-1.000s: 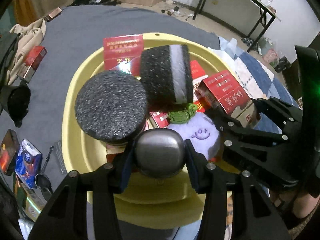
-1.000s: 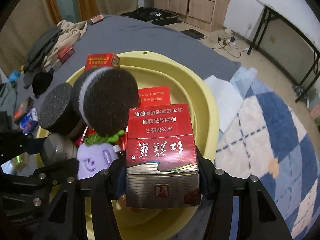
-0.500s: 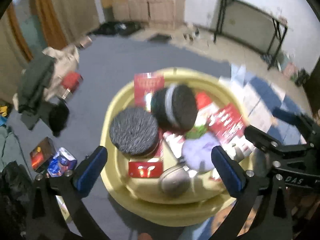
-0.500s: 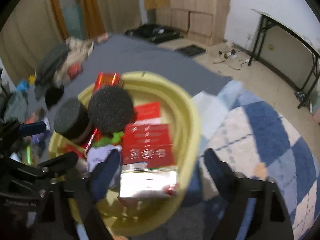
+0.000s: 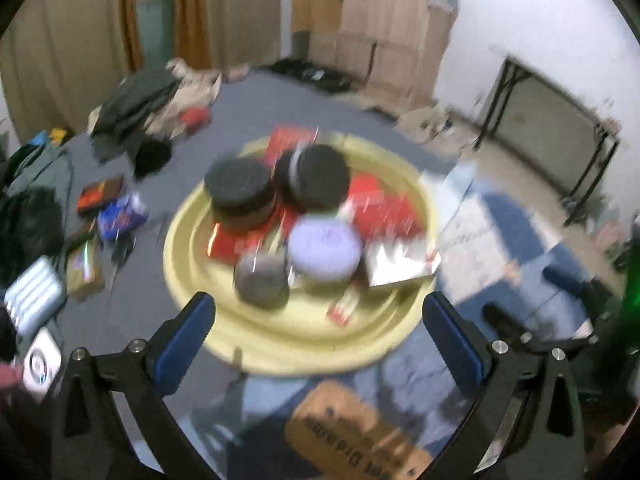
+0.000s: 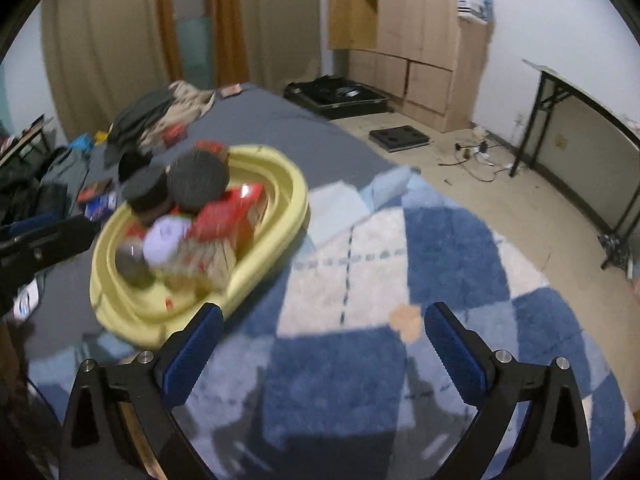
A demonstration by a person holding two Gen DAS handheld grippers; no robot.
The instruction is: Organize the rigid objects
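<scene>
Both grippers hang empty: the left gripper point(image 5: 318, 332) gapes wide, the right gripper's point(image 6: 322, 338) jaws are opening. The yellow basin point(image 5: 280, 344) lies straight ahead of the left, off to the right one's left side. The left is nearer.

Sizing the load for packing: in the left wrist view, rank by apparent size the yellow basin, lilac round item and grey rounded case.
1. yellow basin, clearly largest.
2. lilac round item.
3. grey rounded case, smallest despite lying slightly nearer the camera; blur softens the edges.

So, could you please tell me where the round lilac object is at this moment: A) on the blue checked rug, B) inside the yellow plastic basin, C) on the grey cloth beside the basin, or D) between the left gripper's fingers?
B: the round lilac object lies inside the yellow plastic basin, among the red boxes.
</scene>
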